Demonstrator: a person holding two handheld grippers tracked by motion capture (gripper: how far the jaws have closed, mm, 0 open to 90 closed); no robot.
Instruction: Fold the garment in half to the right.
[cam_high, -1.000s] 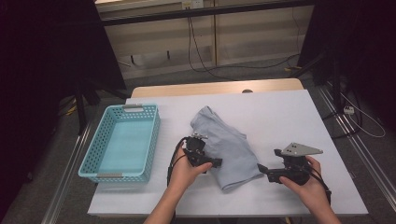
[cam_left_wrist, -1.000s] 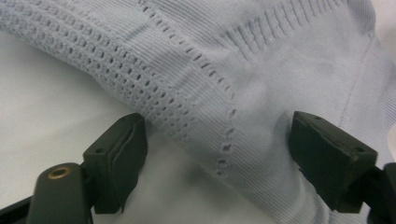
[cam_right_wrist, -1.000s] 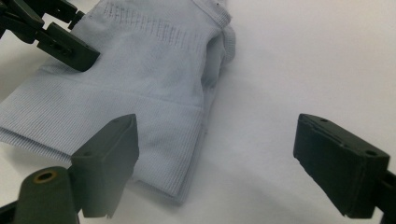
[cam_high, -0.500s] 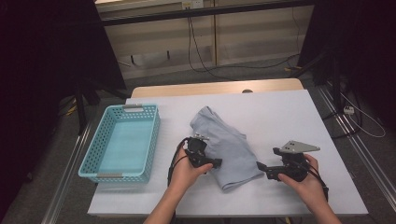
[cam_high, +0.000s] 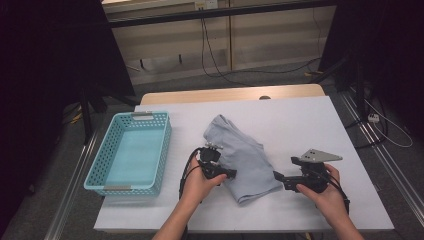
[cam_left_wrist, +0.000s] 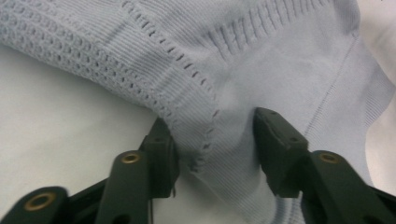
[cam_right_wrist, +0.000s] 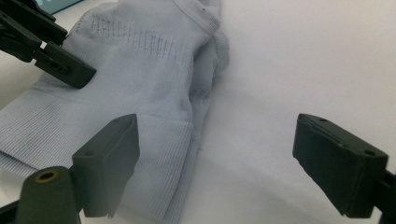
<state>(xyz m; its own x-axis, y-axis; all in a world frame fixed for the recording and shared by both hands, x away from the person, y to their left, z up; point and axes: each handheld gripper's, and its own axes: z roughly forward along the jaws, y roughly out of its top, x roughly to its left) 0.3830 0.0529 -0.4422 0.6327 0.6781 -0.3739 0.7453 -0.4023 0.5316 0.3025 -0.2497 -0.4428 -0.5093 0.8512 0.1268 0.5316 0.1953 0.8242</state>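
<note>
White table (cam_high: 320, 125): left gripper (cam_high: 231, 174) straddles grey garment (cam_high: 245, 155), unclamped; right gripper (cam_high: 278, 178) wide open

White table (cam_high: 320, 125), blue basket (cam_high: 131, 152), grey garment (cam_high: 242, 157)

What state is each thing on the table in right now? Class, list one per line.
Garment: crumpled, lying on the table.
Basket: upright, empty.
Left gripper: jaws part open, a fold of the garment between them.
Right gripper: jaws wide open, beside the garment's edge, holding nothing.
</note>
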